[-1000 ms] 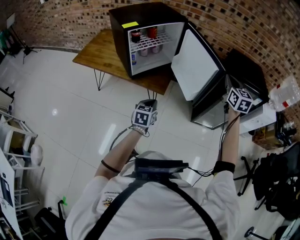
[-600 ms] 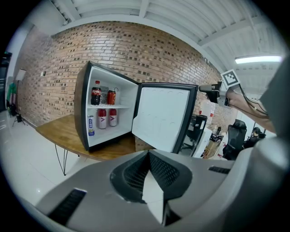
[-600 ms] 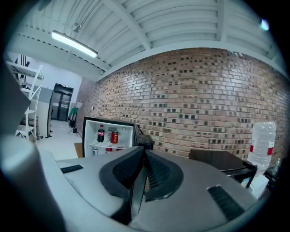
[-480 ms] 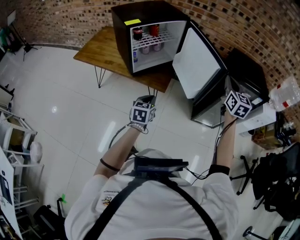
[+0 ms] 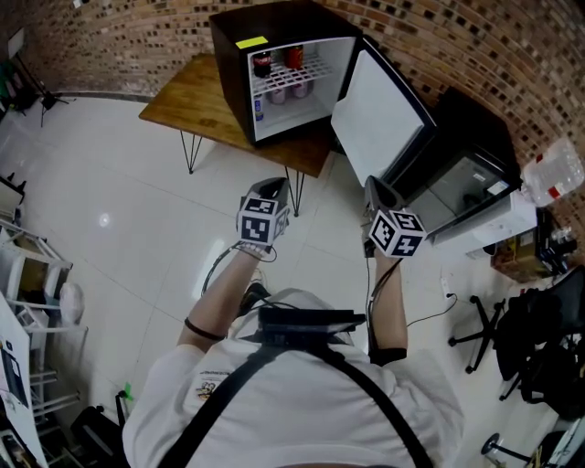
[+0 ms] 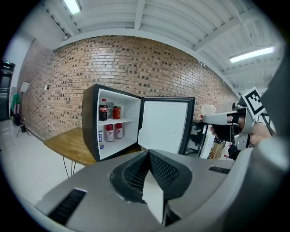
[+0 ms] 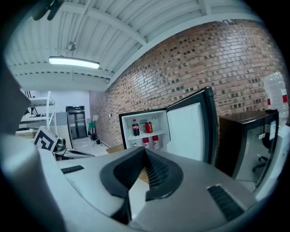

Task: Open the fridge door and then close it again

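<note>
Fridge door (image 5: 379, 114) standing wide open, both grippers clear of it.
White-lined and black-edged, it is hanging out to the right of the small black fridge (image 5: 274, 23), which is sitting on the wooden table (image 5: 196, 105) (drink bottles and cans (image 5: 279, 66) are showing inside). Left gripper (image 5: 271, 190) and right gripper (image 5: 377, 194) are hovering before it, each with jaws pressed together on nothing.

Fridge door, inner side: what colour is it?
The fridge door is white inside with a black edge; best seen in the left gripper view.
</note>
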`<state>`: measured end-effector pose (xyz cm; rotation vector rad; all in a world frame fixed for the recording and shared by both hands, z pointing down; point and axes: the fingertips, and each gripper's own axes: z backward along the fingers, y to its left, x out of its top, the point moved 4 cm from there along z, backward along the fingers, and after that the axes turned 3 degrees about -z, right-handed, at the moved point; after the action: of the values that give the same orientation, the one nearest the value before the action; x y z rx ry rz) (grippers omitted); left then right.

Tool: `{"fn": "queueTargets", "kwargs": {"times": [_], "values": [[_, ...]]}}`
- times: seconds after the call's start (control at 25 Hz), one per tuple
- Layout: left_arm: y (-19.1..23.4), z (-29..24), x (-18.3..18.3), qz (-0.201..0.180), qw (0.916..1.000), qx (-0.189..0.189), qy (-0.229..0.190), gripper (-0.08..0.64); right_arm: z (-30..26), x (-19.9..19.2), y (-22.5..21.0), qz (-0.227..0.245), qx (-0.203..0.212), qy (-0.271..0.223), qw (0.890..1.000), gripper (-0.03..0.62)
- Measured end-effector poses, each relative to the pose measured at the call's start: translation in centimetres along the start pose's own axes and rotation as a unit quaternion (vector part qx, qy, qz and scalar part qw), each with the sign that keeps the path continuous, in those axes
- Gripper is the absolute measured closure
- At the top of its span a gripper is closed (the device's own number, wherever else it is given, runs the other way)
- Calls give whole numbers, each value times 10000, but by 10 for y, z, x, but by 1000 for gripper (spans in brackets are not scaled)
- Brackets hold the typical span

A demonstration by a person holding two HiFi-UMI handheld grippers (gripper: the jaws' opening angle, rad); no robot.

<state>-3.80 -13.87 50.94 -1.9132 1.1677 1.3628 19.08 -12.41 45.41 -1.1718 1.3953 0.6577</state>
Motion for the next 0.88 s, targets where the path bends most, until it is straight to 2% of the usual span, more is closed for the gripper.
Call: {"fn": "queueTargets", "kwargs": {"times": [0.16,0.36,0.52,0.88], "values": [[1,12,4,-2,9999,32,-114,558,-7,-29,23,-144,139,165,9997,606],[-3,23,-2,11,9999,38,-150,560,-11,-62,45,-583,167,520,9968,603],[-4,29,-8,73,9998,37,-156,560,-10,-67,59,-421,274,551,9972,586],[0,36,-7,90,9997,65,-205,560,-6,-73,69,-452,348,579,9967,586]]}}
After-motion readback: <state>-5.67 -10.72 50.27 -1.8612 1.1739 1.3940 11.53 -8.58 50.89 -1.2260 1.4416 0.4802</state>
